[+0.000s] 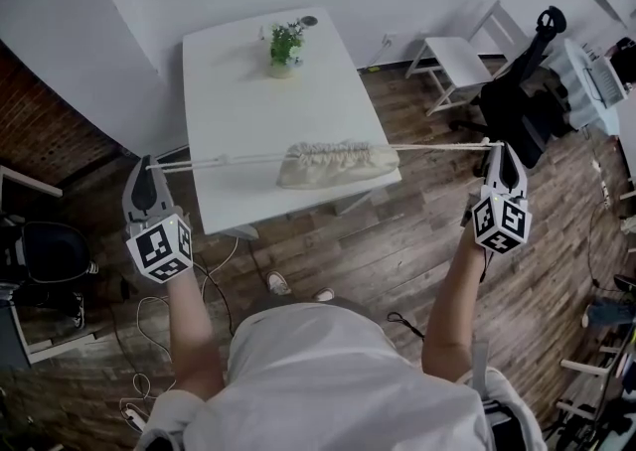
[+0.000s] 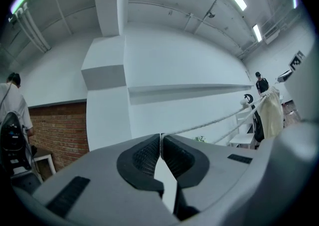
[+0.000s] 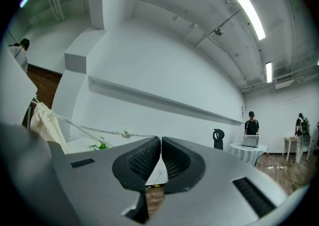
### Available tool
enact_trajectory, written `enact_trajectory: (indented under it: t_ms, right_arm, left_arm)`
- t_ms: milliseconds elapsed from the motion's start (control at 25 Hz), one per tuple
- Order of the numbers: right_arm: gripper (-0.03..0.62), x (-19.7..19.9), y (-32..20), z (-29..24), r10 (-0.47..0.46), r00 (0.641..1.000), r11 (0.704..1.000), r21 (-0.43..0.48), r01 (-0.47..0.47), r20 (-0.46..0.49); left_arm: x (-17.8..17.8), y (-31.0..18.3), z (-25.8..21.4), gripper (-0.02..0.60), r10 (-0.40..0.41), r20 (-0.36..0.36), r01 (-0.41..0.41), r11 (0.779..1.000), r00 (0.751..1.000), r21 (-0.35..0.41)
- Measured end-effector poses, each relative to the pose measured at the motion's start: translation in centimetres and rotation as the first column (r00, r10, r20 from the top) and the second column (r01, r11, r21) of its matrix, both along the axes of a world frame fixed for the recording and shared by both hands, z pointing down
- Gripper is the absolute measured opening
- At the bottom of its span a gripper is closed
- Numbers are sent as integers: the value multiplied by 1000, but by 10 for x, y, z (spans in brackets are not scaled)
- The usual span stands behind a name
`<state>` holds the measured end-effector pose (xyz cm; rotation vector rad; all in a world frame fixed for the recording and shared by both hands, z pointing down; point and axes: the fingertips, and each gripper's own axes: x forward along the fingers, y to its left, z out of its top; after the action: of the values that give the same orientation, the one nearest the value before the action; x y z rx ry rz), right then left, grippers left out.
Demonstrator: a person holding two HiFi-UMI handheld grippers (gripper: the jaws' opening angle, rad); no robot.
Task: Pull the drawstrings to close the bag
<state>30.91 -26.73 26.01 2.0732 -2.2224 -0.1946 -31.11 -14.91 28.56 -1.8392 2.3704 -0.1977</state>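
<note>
Both sides are pinched tight: our left gripper (image 1: 149, 165) is closed on the left drawstring (image 1: 224, 159), and our right gripper (image 1: 500, 148) on the right drawstring (image 1: 437, 147), each line taut. The bag (image 1: 333, 163) lies between the two grippers, on the table (image 1: 248, 72) edge, its mouth gathered.

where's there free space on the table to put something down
The table is bare between the potted plant at its far end and the bag at its near edge. Crowded there: taut drawstrings run to the left gripper and right gripper.
</note>
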Motion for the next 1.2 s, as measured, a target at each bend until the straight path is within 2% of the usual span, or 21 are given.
enact_trajectory:
  t_ms: [160,280,400,560,680,800,920,1120,1200]
  right_arm:
    - [38,0,-5,9,3,1000,1000,-17,-2,26]
    - [38,9,-7,7,18,997,1000,-10,-17,78]
    - [38,9,-7,-4,20,995,999,30,-24,103]
    - [38,-25,-2,-6,-56,991,998,40,52,125]
    - [38,-61,9,-5,-140,974,990,33,136,178]
    - [38,-77,24,-9,-187,946,982,41,182,267]
    - [38,-74,36,-14,-200,932,980,46,196,304]
    - [38,-50,50,-25,-178,928,984,73,163,328]
    - [38,-41,54,-25,-165,924,986,76,148,344]
  left_arm:
    - [0,-9,3,18,7,7,-6,1000,1000,-15]
    - [9,-18,-2,18,39,9,-39,999,999,-7]
    - [21,-31,-10,17,81,-70,-80,997,994,11]
    - [46,-44,-22,17,163,-173,-158,986,971,44]
    - [73,-43,-41,17,235,-217,-217,971,948,101]
    - [92,-33,-62,17,289,-242,-255,953,926,165]
    - [103,-20,-73,17,321,-243,-279,941,915,192]
    - [91,-2,-78,17,299,-250,-250,945,921,212]
    - [87,3,-76,17,300,-268,-245,944,916,221]
